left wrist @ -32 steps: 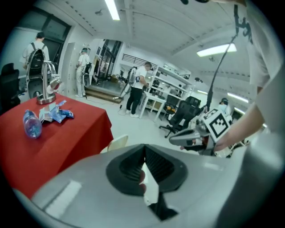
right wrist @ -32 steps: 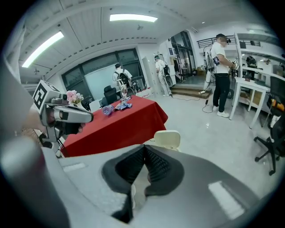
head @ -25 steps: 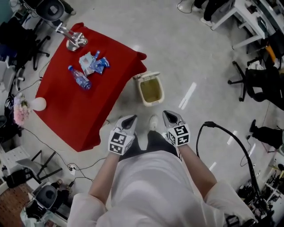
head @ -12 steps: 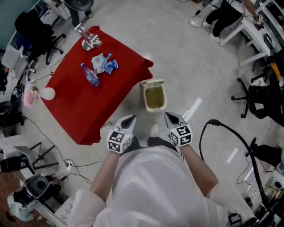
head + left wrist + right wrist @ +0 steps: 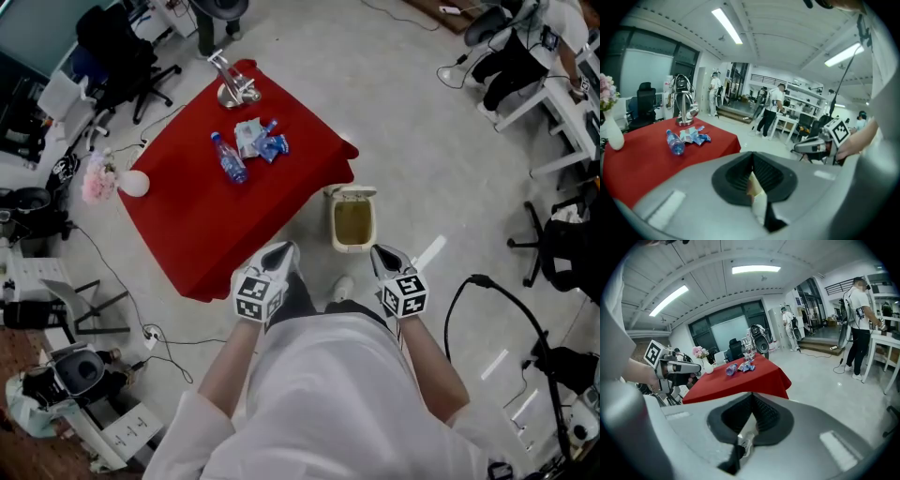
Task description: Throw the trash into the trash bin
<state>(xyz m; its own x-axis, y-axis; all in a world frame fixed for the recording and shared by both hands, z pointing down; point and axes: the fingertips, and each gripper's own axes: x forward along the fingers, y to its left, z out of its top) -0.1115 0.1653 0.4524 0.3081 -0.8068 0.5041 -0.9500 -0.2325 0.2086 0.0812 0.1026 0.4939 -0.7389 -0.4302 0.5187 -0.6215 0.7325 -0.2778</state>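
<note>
Beyond your left hand-held gripper (image 5: 280,251) the bench (image 5: 202,234) is red, its bottle (image 5: 228,157) and wrappers (image 5: 260,141) blue; the trash bin (image 5: 337,223) to its right is cream.

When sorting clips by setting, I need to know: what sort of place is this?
Probably a lab or workshop office: office chairs and desks ring the floor, cables trail across it, people stand at workbenches.

Legible text check: none found.
Label on bottle (image 5: 228,157) and print on wrappers (image 5: 260,141), both on the red table (image 5: 187,234), too small to read.
</note>
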